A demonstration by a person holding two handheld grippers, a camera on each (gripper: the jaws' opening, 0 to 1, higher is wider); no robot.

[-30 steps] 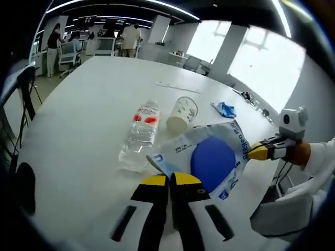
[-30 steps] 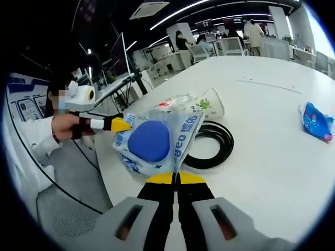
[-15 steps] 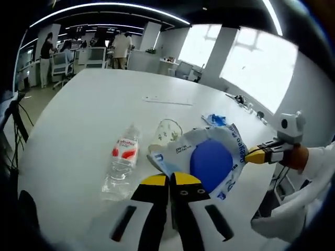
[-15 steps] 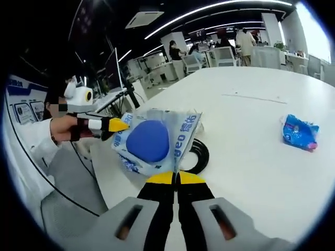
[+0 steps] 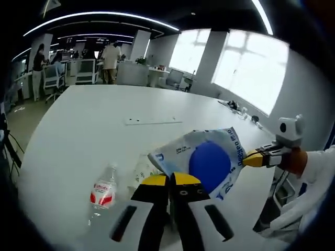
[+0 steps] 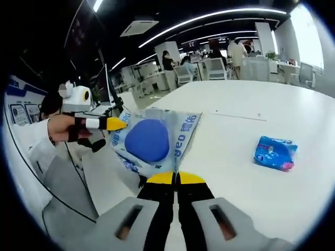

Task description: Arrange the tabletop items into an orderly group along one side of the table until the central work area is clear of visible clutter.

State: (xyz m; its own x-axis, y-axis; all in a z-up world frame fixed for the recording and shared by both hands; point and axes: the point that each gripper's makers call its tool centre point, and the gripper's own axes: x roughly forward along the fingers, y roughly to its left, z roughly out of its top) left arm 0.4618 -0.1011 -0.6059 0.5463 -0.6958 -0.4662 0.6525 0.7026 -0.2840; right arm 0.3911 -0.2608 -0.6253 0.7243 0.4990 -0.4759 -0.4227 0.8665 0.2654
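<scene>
Your left hand-held gripper (image 5: 169, 180) is clamped tight on the bottom edge of the white packet with the blue circle (image 5: 209, 163), and your right hand-held gripper (image 6: 177, 179) is pinched onto another edge of that same packet (image 6: 152, 140), so it hangs stretched between the two, lifted off the white desk (image 5: 78, 130).

In the left gripper view, the right one's yellow tip (image 5: 253, 158) meets the packet at about 3 o'clock. In the right gripper view, the left one's tip (image 6: 117, 124) comes in at about 9 o'clock (your hand right behind it).

Out from there: a clear water bottle with a red label (image 5: 101, 192) lies on the desk at 8 o'clock of your left jaws. A small blue wrapper (image 6: 275, 153) sits at 2 o'clock of your right jaws, well apart from the packet.
</scene>
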